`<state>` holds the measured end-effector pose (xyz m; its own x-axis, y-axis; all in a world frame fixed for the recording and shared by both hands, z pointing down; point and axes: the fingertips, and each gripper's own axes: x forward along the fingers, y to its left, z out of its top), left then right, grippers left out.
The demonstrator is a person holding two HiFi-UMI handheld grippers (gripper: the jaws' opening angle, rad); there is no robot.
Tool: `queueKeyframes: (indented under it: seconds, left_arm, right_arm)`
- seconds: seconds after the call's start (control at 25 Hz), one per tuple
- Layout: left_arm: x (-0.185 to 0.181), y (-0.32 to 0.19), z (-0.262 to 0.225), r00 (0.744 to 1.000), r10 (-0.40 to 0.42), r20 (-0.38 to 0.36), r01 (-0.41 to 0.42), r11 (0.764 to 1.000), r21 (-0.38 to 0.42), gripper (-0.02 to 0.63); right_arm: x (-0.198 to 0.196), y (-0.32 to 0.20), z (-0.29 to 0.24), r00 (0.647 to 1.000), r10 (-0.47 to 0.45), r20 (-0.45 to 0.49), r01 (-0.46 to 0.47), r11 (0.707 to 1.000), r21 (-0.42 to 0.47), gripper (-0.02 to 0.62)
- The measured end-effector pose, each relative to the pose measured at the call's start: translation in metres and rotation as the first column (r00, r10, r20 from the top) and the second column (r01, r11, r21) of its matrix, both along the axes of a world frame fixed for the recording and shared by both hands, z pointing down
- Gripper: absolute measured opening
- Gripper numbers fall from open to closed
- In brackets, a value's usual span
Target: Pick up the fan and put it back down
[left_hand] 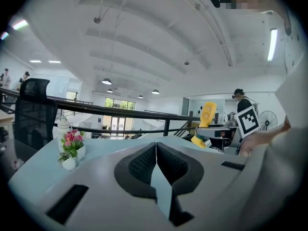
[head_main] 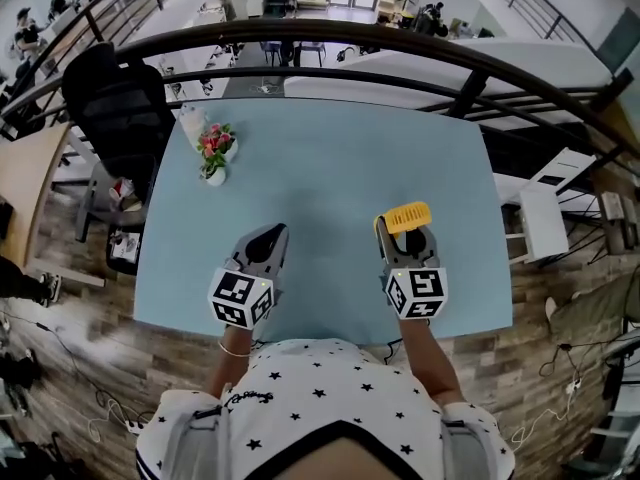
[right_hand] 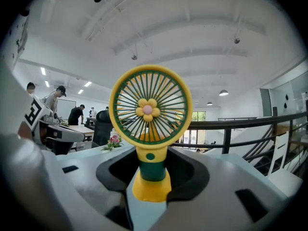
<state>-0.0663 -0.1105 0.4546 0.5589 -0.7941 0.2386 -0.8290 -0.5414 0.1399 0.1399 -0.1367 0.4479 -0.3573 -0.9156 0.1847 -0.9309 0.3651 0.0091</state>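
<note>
fan: small yellow-and-green fan [right_hand: 150, 129], upright between the jaws of the right gripper [head_main: 405, 243], head facing back at it.
right gripper: pinched the fan's green neck just above the yellow foot, pads on both sides.
left gripper: left gripper [left_hand: 156, 153] pressed together, nothing in it, well apart from the fan, which was off to its right.
handling: looked like light, stiff plastic; the smooth neck could slip or twist; the thin grille ribs looked fragile.
where to hold: the neck was the right spot, judged best; not the grille.
set-down: the foot looked narrow and the head top-heavy, so it could tip if released tilted.
table: pale blue table [head_main: 350, 168] was bare below and ahead of the right gripper.
other things: flower pot [head_main: 215, 153] and white bottle [left_hand: 62, 126] far ahead-left of the left gripper; office chair [head_main: 115, 98] and railing [head_main: 400, 43] beyond the table.
in the way: nothing near the fan.
</note>
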Motion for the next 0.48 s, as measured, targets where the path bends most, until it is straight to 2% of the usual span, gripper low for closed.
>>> queueKeyframes:
  seconds: [0.48]
  left_arm:
    - [0.005, 0.0049, -0.0011, 1.0, 0.024, 0.007, -0.024, 1.0, -0.006, 0.029]
  right_arm:
    - [0.0005, 0.0101, -0.0023, 1.0, 0.008, 0.009, -0.008, 1.0, -0.006, 0.175]
